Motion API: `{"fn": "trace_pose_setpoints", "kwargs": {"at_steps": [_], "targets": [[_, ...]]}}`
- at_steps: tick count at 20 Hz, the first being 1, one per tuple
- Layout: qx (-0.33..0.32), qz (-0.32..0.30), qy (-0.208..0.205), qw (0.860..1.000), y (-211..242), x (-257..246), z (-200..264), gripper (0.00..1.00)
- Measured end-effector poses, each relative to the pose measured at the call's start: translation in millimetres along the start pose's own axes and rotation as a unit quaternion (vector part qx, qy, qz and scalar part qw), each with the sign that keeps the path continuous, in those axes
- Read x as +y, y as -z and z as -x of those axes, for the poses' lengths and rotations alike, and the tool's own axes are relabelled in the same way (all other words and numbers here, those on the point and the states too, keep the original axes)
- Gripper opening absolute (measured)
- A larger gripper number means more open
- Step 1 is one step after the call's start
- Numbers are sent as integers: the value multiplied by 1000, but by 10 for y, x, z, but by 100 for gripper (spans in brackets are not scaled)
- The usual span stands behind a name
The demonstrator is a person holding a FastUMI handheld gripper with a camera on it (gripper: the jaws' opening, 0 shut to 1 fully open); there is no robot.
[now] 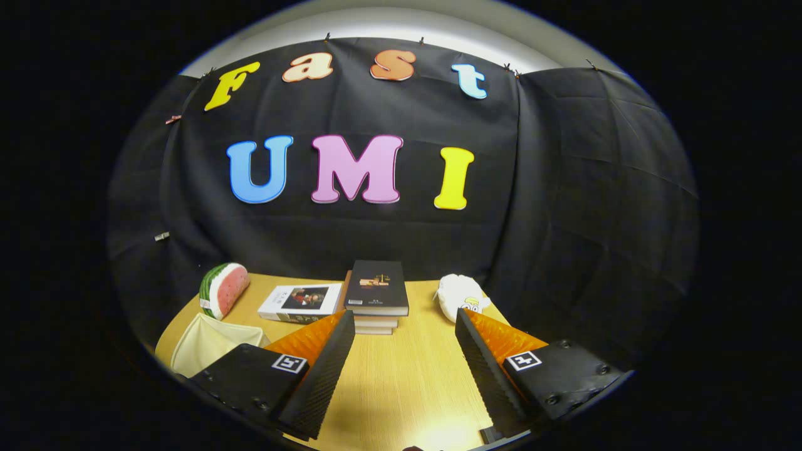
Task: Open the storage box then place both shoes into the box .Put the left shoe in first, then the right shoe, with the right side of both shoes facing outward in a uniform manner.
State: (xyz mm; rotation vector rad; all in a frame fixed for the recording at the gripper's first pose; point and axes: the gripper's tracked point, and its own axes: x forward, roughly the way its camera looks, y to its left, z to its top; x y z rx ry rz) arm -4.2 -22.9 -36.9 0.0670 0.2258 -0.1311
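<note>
Two fingers of the gripper [405, 326] are hovering wide apart over the wooden bench [401, 376], gripping nothing. A stack of books [376, 294] is sitting just beyond them, a watermelon-slice toy [222, 289] and white plush [460, 295] flanking it; storage box and shoes unseen here.

Your tool [404, 315] holds its fingers wide apart, with nothing between them but bare tabletop [401, 382]. Just past your left finger, at the tabletop's near left corner, lies a pale cream thing [207, 343] with sloping sides; you cannot tell whether it is the storage box. Beyond your right finger, a soft white thing [460, 296] with a yellow mark lies near the far right edge; whether it is a shoe is unclear.
</note>
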Motion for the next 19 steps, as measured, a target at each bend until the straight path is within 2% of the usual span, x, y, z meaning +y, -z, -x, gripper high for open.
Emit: {"fn": "trace_pose_setpoints", "kwargs": {"at_steps": [3, 7, 19], "targets": [[-48, 7, 4, 999, -188, -66, 102, 99], [-65, 3, 4, 998, -239, -77, 186, 99], [-41, 9, -2, 999, -22, -46, 237, 99]]}}
